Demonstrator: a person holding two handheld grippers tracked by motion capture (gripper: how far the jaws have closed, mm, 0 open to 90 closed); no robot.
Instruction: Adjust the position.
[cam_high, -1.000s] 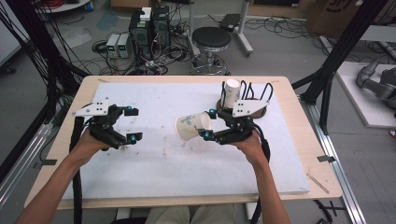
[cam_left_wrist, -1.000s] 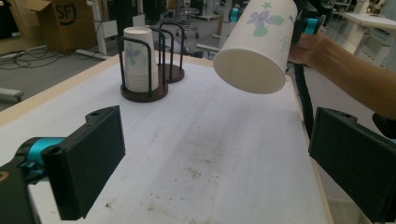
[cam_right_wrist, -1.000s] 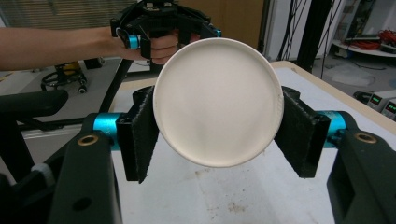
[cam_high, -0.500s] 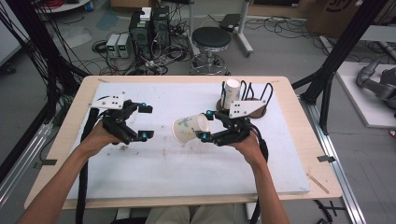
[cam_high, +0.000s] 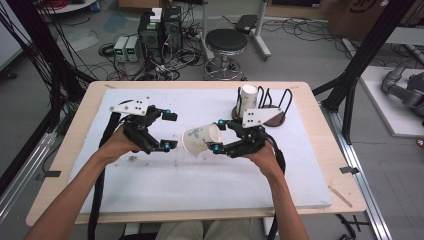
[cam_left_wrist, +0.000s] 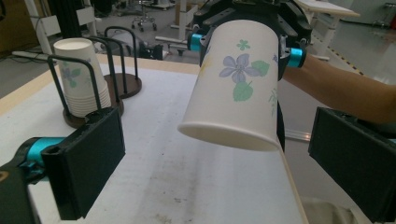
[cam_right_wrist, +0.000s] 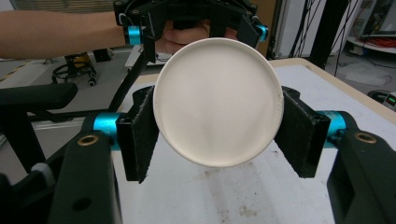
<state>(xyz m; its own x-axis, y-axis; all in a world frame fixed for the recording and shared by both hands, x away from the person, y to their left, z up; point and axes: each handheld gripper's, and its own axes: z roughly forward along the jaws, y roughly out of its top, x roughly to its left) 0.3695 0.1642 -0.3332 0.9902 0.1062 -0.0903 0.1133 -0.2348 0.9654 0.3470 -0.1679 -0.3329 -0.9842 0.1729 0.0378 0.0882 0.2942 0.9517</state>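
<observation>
White matting covers the tabletop, with a stool and cables on the floor behind it. My right claw pinches one flowered paper cup by its base, above the mat. The cup lies nearly level, with its long axis and open mouth aimed at my left claw. That claw is spread empty just beside the rim, so it is nearer. One stack of cups sits in the wire rack.

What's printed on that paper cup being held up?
Purple flowers with green leaves on a white paper cup, clearest in the left gripper view.
</observation>
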